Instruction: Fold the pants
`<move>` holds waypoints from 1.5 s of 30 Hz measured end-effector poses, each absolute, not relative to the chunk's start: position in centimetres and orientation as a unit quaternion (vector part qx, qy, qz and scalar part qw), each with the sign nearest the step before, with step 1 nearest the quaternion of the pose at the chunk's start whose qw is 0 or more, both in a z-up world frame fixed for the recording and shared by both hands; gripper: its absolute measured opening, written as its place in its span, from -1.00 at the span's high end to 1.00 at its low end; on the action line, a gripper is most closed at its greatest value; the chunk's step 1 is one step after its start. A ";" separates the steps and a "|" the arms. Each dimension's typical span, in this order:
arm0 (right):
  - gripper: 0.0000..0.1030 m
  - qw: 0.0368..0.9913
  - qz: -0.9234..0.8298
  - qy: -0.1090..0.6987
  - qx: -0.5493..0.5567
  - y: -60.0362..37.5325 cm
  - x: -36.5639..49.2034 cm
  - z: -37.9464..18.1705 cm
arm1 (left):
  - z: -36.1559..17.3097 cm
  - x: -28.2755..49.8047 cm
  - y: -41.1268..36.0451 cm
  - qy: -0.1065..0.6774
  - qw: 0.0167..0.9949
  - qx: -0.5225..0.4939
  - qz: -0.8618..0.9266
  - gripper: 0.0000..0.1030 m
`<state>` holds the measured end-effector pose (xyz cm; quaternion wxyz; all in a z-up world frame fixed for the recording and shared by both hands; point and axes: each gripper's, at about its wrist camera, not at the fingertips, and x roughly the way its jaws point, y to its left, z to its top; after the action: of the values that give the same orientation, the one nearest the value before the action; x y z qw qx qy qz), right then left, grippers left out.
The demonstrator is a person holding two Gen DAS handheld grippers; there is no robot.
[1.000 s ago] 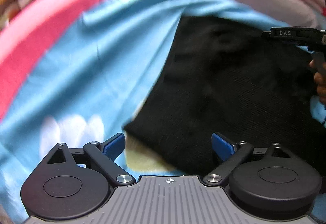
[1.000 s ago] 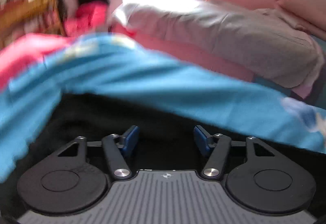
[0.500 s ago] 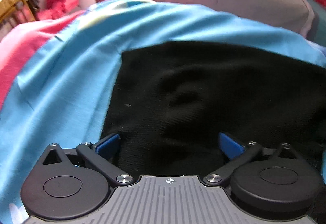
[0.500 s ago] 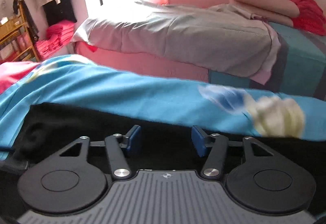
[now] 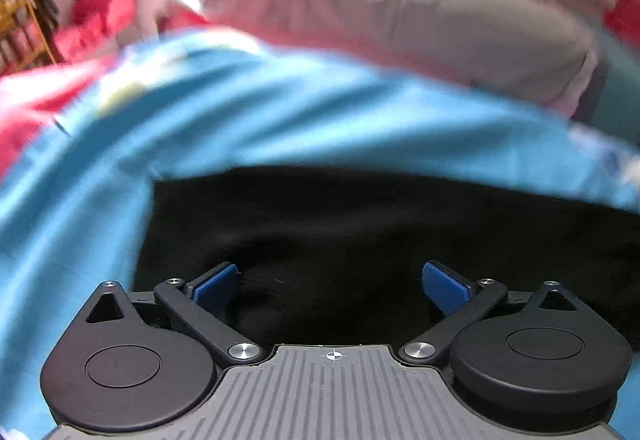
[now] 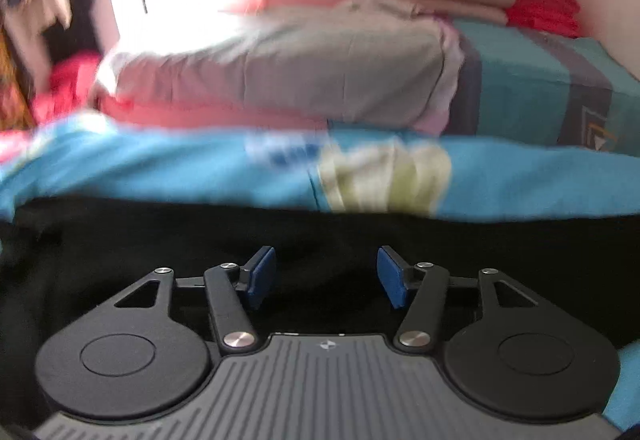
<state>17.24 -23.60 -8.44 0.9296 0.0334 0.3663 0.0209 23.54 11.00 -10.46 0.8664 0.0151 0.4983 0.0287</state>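
My left gripper (image 5: 331, 286) hangs low over black pants (image 5: 360, 224), its blue-padded fingers (image 5: 214, 286) spread wide with dark fabric showing between them and nothing held. My right gripper (image 6: 326, 276) is also over the pants (image 6: 160, 236), its blue pads (image 6: 262, 272) apart at a narrower gap, gripping nothing. The pants lie flat on a bright blue bedsheet (image 5: 240, 120). In the left view the left edge of the pants runs down just beside the left finger; in the right view their far edge stretches across the whole width. The sheet carries a pale yellow and white printed patch (image 6: 384, 176) just beyond that edge. Behind the sheet sits a grey bedding roll (image 6: 280, 68), with a teal covered mattress (image 6: 532, 92) to its right and red folded cloth (image 6: 544, 0) stacked on top. Both views are blurred, so fine fabric creases cannot be made out. No box, basket or other container appears in either view.
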 end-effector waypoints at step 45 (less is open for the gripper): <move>-0.03 0.919 -0.056 0.386 0.047 -34.0 14.6 -7.0 | -10.4 22.6 9.2 0.469 0.879 0.051 0.062 -1.00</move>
<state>14.65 -34.04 -7.01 0.9194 0.0466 0.3865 -0.0560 22.65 9.24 -10.44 0.8794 0.0510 0.4693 0.0622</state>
